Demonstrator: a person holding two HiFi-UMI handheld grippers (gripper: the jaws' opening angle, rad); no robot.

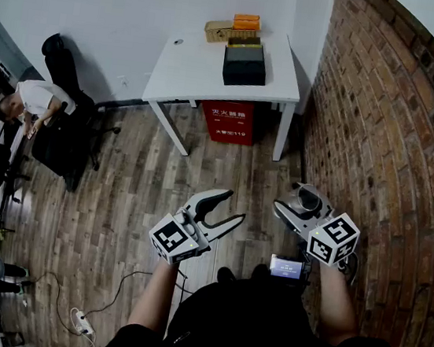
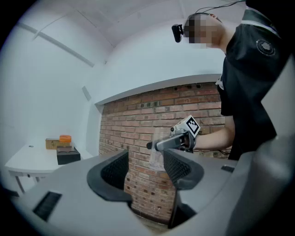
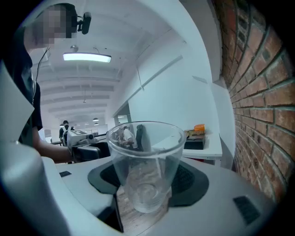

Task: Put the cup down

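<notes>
A clear plastic cup [image 3: 145, 166] stands upright between the black pads of my right gripper [image 3: 147, 177], which is shut on it and holds it in the air. In the head view the cup [image 1: 306, 200] shows at the right gripper [image 1: 300, 206], above the wood floor and close to the brick wall. My left gripper [image 1: 232, 207] is open with nothing between its jaws, level with the right one and to its left. From the left gripper view [image 2: 146, 168] the cup [image 2: 157, 151] shows in front of the bricks.
A white table [image 1: 195, 71] stands ahead against the white wall, with a black box [image 1: 245, 64], a tan box [image 1: 218, 30] and an orange thing [image 1: 246, 22] on it. A red box [image 1: 228, 121] sits under it. The brick wall [image 1: 386, 151] runs along the right. A seated person [image 1: 33, 97] and an office chair [image 1: 64, 133] are at the left.
</notes>
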